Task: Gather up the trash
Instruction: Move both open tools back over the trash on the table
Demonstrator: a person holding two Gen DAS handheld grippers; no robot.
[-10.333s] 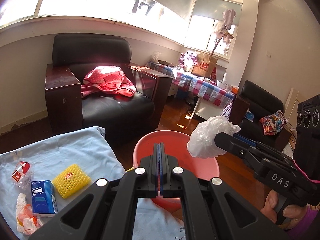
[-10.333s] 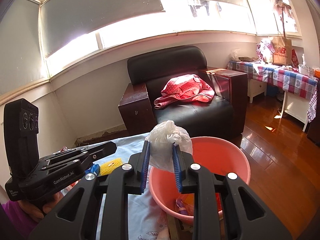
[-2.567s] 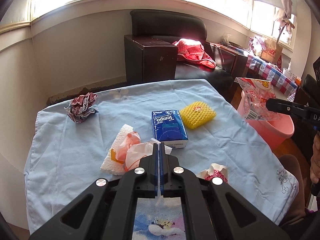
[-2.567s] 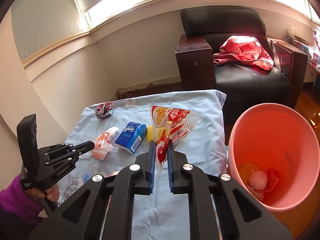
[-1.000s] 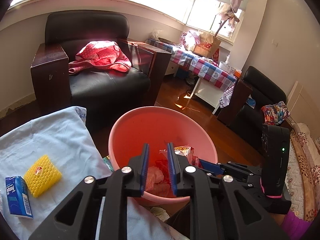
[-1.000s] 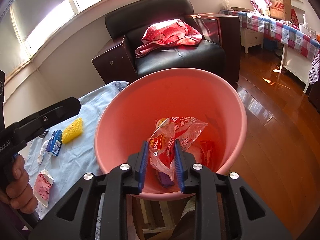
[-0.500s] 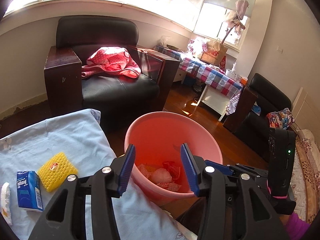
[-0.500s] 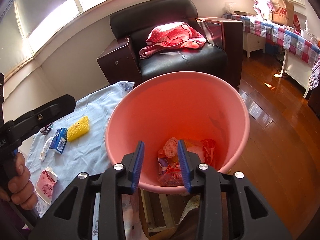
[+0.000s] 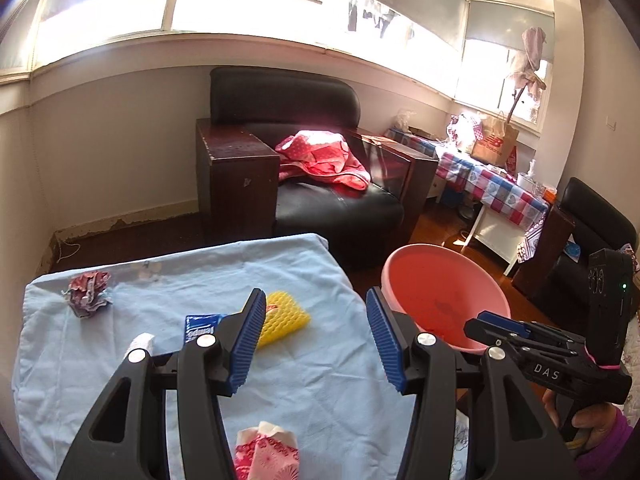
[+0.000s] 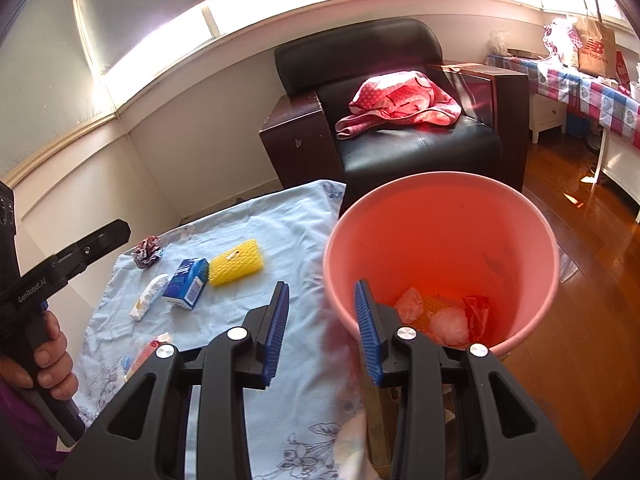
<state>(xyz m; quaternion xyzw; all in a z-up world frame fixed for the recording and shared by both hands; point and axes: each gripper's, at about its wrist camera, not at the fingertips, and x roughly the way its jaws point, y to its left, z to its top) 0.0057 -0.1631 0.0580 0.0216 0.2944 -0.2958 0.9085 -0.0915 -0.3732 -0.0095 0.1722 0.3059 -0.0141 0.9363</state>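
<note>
We kept both the left gripper (image 9: 316, 336) and the right gripper (image 10: 322, 330) apart and empty, their jaws just opened, because the trash already lay in the pink bucket (image 10: 440, 208) beside the worktop (image 9: 320, 380).

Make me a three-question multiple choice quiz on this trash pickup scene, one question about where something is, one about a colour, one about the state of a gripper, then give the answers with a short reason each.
1. Where does the yellow sponge lie?
A. in the pink bucket
B. on the light blue cloth, beside the blue tissue pack
C. on the black armchair

2. What colour are the pads of both grippers?
A. blue
B. red
C. white

3. What state is the left gripper in?
A. shut on a wrapper
B. shut on nothing
C. open, with nothing between its fingers

Answers:
1. B: in the right wrist view the sponge rests on the cloth next to the tissue pack, outside the bucket.
2. A: ribbed blue pads show in both wrist views.
3. C: its jaws have just been opening and stand wide apart, only the cloth showing between them.
</note>
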